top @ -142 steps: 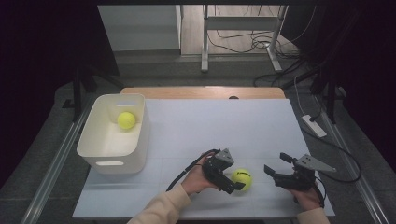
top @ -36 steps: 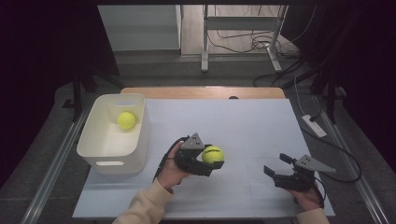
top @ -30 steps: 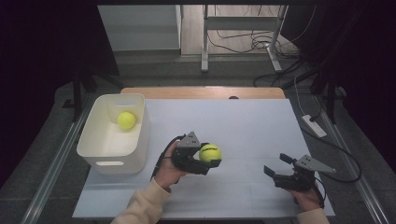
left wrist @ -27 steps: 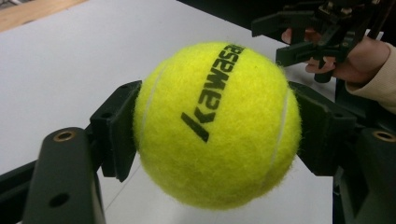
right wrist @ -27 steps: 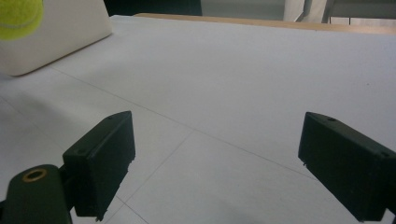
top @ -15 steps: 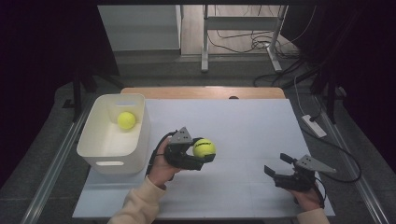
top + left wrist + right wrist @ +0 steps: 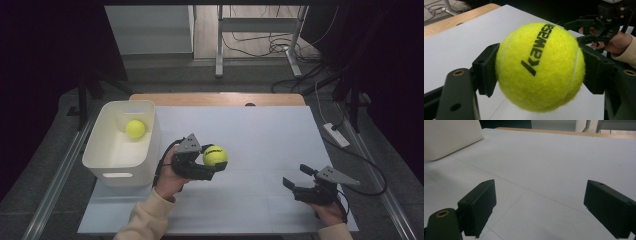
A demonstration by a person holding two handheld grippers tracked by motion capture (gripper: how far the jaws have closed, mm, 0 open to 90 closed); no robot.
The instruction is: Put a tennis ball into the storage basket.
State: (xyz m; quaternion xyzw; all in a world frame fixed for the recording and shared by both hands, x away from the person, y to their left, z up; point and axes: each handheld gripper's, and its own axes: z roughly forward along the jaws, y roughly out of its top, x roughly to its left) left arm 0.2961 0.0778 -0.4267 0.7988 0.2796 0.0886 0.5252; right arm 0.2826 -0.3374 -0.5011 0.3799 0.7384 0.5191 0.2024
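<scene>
Left tongs (image 7: 216, 161), clamping ball (image 7: 215, 155), neared bin (image 7: 120, 169) holding second ball (image 7: 135, 128); right tongs (image 7: 295, 184) apart.

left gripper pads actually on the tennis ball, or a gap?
Touching. In the left gripper view both pads of the left gripper press the sides of the tennis ball, no gap either side.

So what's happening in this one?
A person is working at a table with a hand-held gripper in each hand. The left hand-held gripper is shut on a yellow tennis ball, held above the table just right of a white bin. A second ball already lies in the bin. The right hand-held gripper is open and holds nothing, low over the table's near right part. The ball looks headed for the bin.
</scene>
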